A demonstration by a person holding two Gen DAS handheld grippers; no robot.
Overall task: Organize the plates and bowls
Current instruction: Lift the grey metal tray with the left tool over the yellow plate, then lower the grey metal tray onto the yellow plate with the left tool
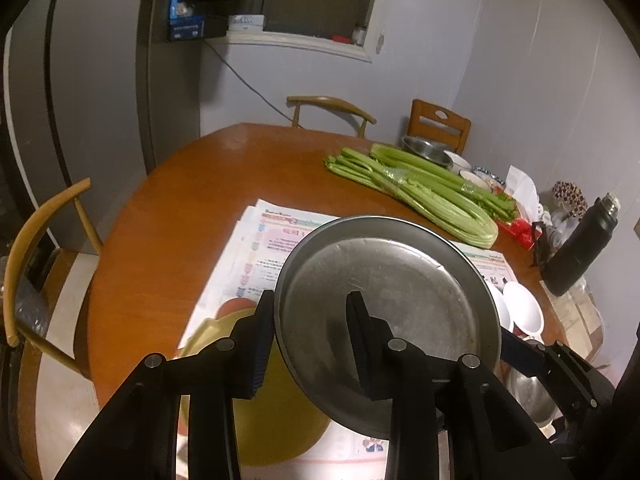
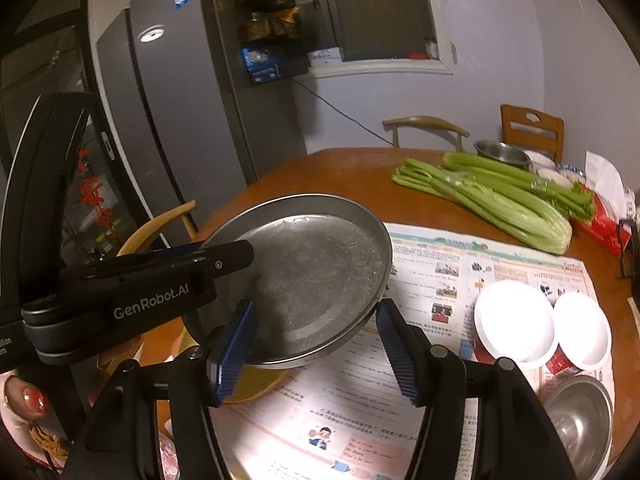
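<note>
A round metal plate (image 1: 400, 300) (image 2: 312, 272) hangs tilted above the newspaper, held from two sides. My left gripper (image 1: 310, 298) (image 2: 236, 254) is shut on its left rim, one finger under the rim and one inside the plate. My right gripper (image 2: 315, 305) is shut on the near right rim, its left pad inside the plate and its right pad outside; one of its fingers (image 1: 514, 350) shows behind the plate's edge. Under the plate lies a yellow plate (image 1: 272, 420) (image 2: 256, 380). Two white bowls (image 2: 516, 324) (image 2: 584, 328) and a steel bowl (image 2: 580, 416) stand to the right.
Newspaper (image 2: 440, 264) covers the near part of the round wooden table (image 1: 192, 208). Celery (image 1: 420, 188), a steel bowl (image 1: 426, 150) and small dishes lie at the back right, and a black bottle (image 1: 580, 248) stands at the right edge. Chairs ring the table. A hand (image 2: 32, 398) shows at lower left.
</note>
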